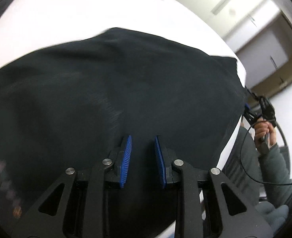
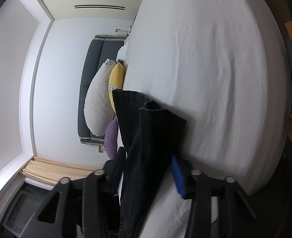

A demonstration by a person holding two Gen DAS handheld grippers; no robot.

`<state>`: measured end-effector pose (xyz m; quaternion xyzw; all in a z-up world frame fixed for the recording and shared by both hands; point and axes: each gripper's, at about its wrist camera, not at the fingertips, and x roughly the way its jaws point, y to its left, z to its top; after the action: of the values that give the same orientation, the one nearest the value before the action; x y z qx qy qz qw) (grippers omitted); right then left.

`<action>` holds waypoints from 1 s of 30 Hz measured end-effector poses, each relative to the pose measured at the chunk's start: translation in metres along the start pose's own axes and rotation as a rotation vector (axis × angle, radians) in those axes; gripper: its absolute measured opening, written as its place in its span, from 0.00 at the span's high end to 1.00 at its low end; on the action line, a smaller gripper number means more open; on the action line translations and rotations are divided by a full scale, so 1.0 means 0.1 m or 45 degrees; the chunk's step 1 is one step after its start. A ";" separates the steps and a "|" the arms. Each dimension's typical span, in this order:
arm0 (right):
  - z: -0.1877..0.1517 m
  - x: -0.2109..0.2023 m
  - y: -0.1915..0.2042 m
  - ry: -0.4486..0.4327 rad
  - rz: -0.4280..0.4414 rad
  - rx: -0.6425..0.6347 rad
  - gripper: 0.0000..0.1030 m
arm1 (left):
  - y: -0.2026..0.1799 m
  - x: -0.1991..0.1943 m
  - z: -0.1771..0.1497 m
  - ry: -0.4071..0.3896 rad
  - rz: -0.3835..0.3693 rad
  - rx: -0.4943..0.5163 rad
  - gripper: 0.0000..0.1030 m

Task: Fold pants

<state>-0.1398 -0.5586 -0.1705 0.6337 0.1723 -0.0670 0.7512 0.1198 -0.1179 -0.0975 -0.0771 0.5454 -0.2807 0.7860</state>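
Two grippers in play. We see the left gripper (image 1: 142, 148) over the black pants (image 1: 110, 99), blue pads apart with a clear gap, nothing between them. Pants lie spread across the white bed (image 1: 66, 15), one corner reaching the bed's far right edge. In the right wrist view, our right gripper (image 2: 146, 170) has a bunch of pants fabric (image 2: 146, 138) between its fingers, hem end sticking up past the tips; we can't tell how tightly it's clamped. Beyond: yellow pillow (image 2: 117, 79), white pillow (image 2: 98, 101), purple cushion (image 2: 111, 138) against a grey headboard (image 2: 88, 75).
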 end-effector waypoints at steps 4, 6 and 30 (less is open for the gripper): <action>0.04 0.05 -0.01 -0.015 0.022 0.032 0.58 | -0.14 -0.24 0.02 -0.030 0.051 0.028 0.77; 0.05 0.08 -0.03 -0.029 0.040 0.049 0.58 | -0.37 -0.26 0.13 -0.058 0.016 0.079 0.77; 0.10 0.41 0.36 -0.054 -0.141 -0.140 0.94 | -1.06 1.05 0.80 0.063 -0.307 0.021 0.77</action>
<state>-0.0884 -0.5569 -0.1495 0.5794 0.1945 -0.1125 0.7835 0.1802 -0.2761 -0.1059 -0.1287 0.5491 -0.3795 0.7334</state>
